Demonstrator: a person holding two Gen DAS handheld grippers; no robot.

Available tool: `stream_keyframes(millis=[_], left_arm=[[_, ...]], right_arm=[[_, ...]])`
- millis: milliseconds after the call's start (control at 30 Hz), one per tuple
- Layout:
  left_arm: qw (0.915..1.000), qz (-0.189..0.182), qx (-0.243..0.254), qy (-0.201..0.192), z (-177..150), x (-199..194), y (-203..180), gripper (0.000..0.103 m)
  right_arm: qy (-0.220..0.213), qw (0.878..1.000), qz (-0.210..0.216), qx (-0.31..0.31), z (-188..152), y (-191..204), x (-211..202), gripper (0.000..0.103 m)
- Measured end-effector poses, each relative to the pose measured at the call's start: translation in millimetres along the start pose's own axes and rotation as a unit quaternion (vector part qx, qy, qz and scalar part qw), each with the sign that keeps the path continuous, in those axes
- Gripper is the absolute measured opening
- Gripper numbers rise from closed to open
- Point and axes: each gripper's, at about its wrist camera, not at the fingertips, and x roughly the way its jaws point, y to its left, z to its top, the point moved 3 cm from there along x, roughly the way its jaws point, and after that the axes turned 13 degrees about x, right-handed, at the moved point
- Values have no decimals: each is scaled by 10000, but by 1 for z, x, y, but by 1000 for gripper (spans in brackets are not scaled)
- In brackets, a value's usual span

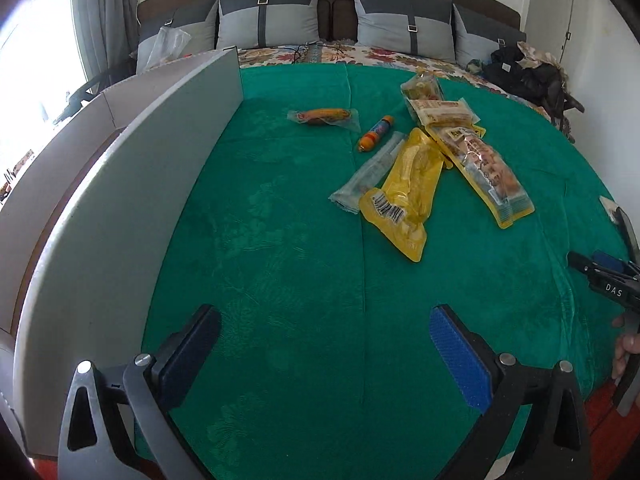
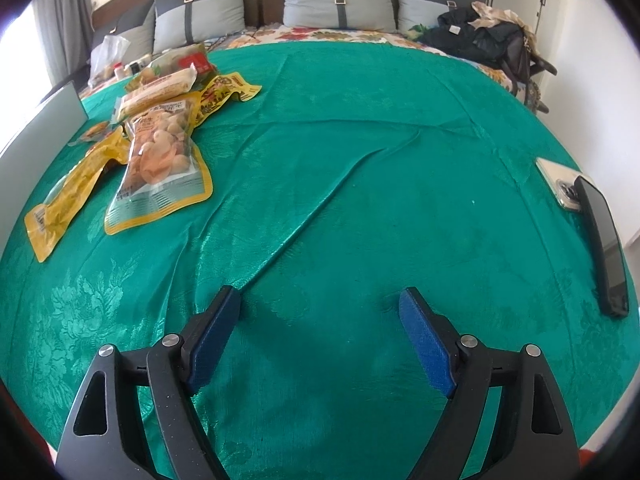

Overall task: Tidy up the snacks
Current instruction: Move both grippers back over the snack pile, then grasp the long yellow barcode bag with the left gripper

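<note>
Snack packs lie in a loose heap on the green bedspread (image 1: 280, 240). In the left wrist view a yellow pouch (image 1: 404, 192) with a barcode overlaps a clear wrapped stick (image 1: 368, 172). Beside them lie a long yellow-edged bag (image 1: 486, 168), a small orange sausage (image 1: 377, 134) and a wrapped sausage (image 1: 324, 117). My left gripper (image 1: 324, 316) is open over bare cloth, well short of the heap. My right gripper (image 2: 320, 296) is open and empty too. From the right wrist view the heap is far left, with the peanut bag (image 2: 160, 160) on top.
A white cardboard box flap (image 1: 132, 192) stands upright along the left of the bed. Two phones (image 2: 600, 236) lie at the right edge of the cloth. Pillows (image 1: 268, 12) and dark clothes (image 1: 528, 72) sit at the headboard end. The right hand's gripper frame (image 1: 612, 280) shows at far right.
</note>
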Motion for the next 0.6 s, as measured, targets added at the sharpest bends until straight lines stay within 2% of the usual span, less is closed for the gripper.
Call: stream_keyframes(millis=[333, 500, 600], left_arm=[[9982, -67, 349, 492, -12, 31, -24, 102], [9980, -151, 396, 474, -7, 31, -30, 102], [9978, -186, 614, 158, 13, 20, -38, 102]], right_arm=[[37, 10000, -20, 41, 2, 2, 2, 90], [25, 10000, -17, 44, 2, 3, 2, 90], [21, 10000, -16, 56, 2, 4, 2, 90]])
